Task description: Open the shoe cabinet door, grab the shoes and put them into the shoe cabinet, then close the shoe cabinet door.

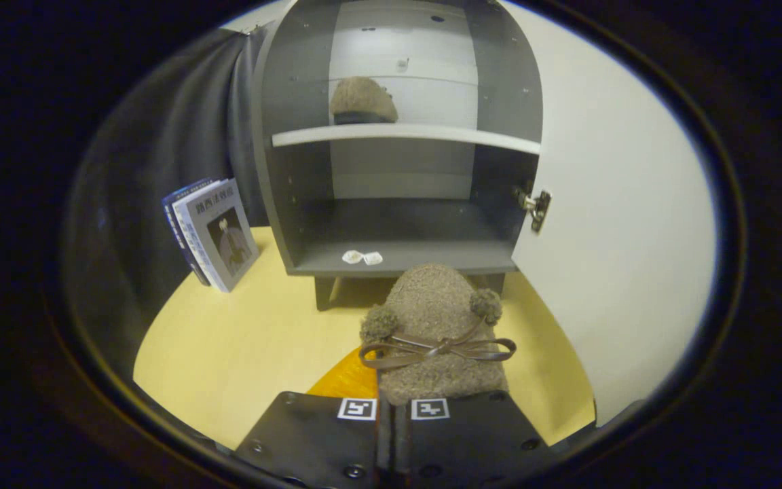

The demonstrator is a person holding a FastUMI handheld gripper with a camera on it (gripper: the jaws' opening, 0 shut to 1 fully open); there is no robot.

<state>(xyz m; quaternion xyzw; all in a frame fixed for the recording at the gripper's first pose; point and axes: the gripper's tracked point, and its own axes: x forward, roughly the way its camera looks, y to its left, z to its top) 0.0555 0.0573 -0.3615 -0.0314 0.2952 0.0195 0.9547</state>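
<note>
A fuzzy brown shoe (432, 319) with a dark bow and two pom-poms hangs just ahead of my fingers, toe pointing at the cabinet. My gripper (392, 406) is shut on its heel edge, the fingers nearly together. The grey shoe cabinet (398, 255) stands beyond the shoe, its white door (615, 224) swung wide open to the right. A matching second shoe (362, 100) rests on the upper white shelf (404, 134). The lower compartment holds two small white packets (362, 257) near its front edge.
The cabinet stands on short legs on a yellow tabletop (241, 346). Upright books (214, 234) lean against the dark cloth wall left of the cabinet. An orange object (349, 379) lies on the table under the shoe, mostly hidden.
</note>
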